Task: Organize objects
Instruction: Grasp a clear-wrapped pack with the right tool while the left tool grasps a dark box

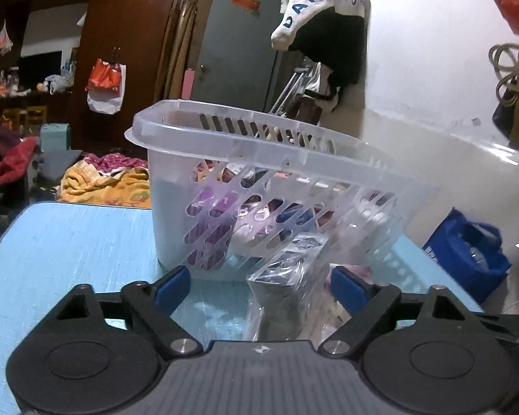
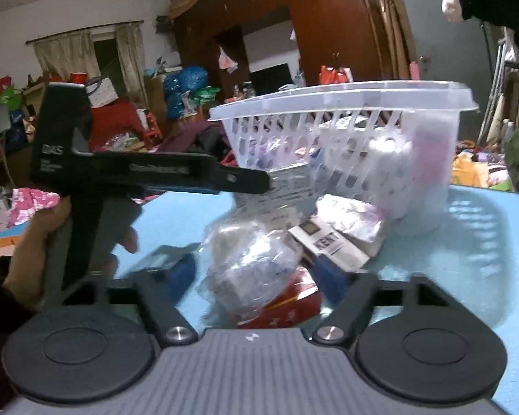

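A clear slotted plastic basket stands on the light blue table and holds several small packs. In the left wrist view my left gripper is open, and a dark box in a clear plastic bag stands between its blue pads without being clamped. In the right wrist view my right gripper is open over a crinkled clear bag lying on a red box. A white KENT pack and a pale wrapped pack lie beside the basket. The left gripper's body shows at the left, hand-held.
Behind the table is a cluttered room with piles of clothes and bags. A blue bag sits on the floor to the right of the table. A white wall and hanging clothes lie behind the basket. The table's left edge is near.
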`<move>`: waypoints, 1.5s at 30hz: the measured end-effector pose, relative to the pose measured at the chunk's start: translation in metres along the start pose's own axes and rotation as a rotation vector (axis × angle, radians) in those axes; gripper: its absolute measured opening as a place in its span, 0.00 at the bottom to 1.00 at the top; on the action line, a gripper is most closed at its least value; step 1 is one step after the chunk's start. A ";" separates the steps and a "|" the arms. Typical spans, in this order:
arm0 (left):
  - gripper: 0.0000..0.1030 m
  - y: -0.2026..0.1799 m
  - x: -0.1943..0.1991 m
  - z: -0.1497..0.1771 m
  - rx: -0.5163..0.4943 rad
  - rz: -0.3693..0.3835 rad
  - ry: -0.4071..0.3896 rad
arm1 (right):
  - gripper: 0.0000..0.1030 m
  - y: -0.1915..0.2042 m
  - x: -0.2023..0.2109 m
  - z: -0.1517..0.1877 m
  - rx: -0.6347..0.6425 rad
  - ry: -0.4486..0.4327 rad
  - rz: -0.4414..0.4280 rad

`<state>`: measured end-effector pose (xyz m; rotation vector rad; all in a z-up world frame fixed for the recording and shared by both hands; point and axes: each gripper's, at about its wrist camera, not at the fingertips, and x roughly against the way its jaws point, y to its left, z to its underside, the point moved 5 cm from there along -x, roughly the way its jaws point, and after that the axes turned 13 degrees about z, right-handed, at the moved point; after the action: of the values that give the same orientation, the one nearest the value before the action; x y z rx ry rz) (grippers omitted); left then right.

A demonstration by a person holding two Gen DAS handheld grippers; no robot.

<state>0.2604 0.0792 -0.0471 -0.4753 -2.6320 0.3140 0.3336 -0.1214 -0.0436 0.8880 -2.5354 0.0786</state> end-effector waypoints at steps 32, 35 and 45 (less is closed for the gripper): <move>0.39 0.007 0.049 0.005 0.002 0.050 -0.206 | 0.58 -0.012 0.028 0.004 -0.073 -0.179 0.070; 0.39 0.007 0.048 0.005 0.005 0.051 -0.202 | 0.58 -0.013 0.028 0.004 -0.081 -0.180 0.067; 0.39 0.011 0.050 0.005 0.019 0.048 -0.212 | 0.58 -0.016 0.031 0.004 -0.097 -0.195 0.064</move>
<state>0.2194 0.1074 -0.0354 -0.5254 -2.8231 0.4258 0.3202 -0.1525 -0.0358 0.8114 -2.7216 -0.1161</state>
